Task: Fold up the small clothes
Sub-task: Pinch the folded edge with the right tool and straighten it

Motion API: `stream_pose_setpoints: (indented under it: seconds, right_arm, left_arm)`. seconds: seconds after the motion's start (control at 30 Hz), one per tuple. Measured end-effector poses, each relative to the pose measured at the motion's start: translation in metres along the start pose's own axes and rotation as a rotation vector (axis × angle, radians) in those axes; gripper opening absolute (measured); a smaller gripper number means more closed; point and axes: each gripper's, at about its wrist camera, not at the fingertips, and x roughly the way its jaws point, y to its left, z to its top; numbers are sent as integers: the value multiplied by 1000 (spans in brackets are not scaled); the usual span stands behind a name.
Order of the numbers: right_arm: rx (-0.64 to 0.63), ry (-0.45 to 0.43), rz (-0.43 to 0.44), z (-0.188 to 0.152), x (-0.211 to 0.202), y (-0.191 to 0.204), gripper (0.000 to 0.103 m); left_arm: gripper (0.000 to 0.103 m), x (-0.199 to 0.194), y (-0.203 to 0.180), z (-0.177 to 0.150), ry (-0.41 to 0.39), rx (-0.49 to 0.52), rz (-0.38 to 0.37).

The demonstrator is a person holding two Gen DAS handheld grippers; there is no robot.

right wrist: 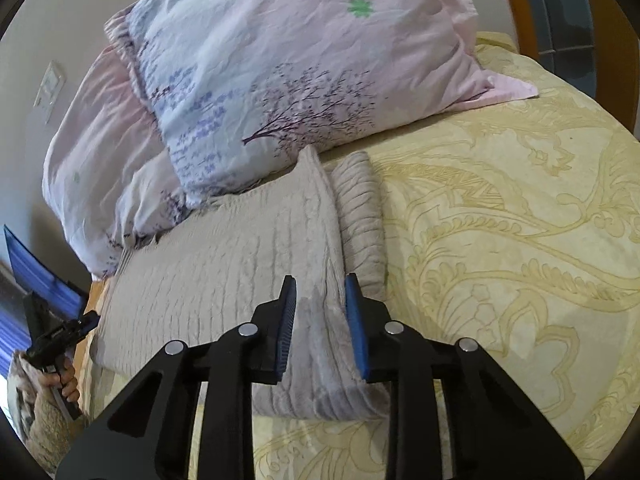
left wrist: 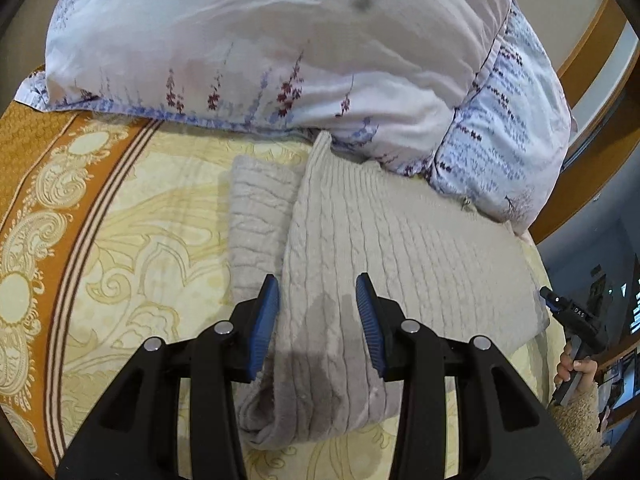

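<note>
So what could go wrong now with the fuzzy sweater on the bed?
The left gripper and right gripper both hover open over the sweater, holding nothing. Closing too shallowly might pinch only the top layer and pull the fold apart. The sleeve sticks out beside the body, so it could trail loose. The far corner touches the pillow, which might snag it when lifted.

- The pillow [left wrist: 260, 40] hides the far edge of the folded beige sweater [left wrist: 400, 248] where the knit runs under it.
- Below the sweater, the left gripper [left wrist: 316, 292] covers the near hem, and its arms run off the frame's bottom edge.
- In the right wrist view, the right gripper [right wrist: 320, 292] hides the sweater's near right corner.
- Left of the sweater [right wrist: 224, 256], the wall plate [right wrist: 50, 88] is too blurred to read.
</note>
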Motion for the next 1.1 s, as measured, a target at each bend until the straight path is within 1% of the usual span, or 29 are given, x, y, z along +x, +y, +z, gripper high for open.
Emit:
stream_pose_setpoints:
  seconds: [0.1, 0.17, 0.2, 0.23, 0.3, 0.4, 0.53, 0.67, 0.73, 0.83, 0.93, 1.0, 1.07, 1.1]
  right_arm:
    - [-16, 10, 5, -2, 3, 2, 27]
    - [-22, 18, 9, -4, 7, 2, 19]
    - [-28, 26, 11, -5, 9, 3, 12]
    - [-31, 30, 14, -5, 10, 4, 12]
    - [-40, 13, 16, -7, 8, 6, 12]
    - [-25, -13, 29, -7, 0, 5, 11]
    - [-16, -47, 32, -9, -14, 4, 11]
    - [8, -49, 26, -16, -21, -4, 11]
    - [18, -42, 5, -21, -20, -7, 10]
    - [9, -17, -81, -27, -9, -10, 11]
    - [-7, -11, -120, -28, 0, -6, 11]
    - [-29, -13, -143, -25, 1, 0, 11]
    - [-37, -11, -157, -22, -1, 4, 16]
    - [-37, -13, -157, -20, -2, 5, 19]
  left_arm:
    - [36, 6, -1, -3, 12, 4, 9]
    - [33, 7, 0, -4, 16, -1, 7]
    - [29, 8, 0, -4, 19, -5, 4]
    - [27, 9, 1, -4, 21, -6, 1]
    - [14, 10, 2, -5, 29, -15, -15]
    - [8, 6, 5, -5, 26, -29, -33]
    - [7, -3, 5, -7, 18, -17, -45]
    - [6, -11, 6, -10, 20, -9, -60]
    - [6, -13, 8, -13, 22, -2, -54]
    - [6, -8, 15, -18, 36, -6, -30]
    - [7, -3, 21, -20, 41, -42, -45]
    - [10, -5, 19, -19, 34, -42, -47]
    - [12, -10, 16, -19, 23, -31, -35]
    - [20, -14, 15, -18, 8, -24, -24]
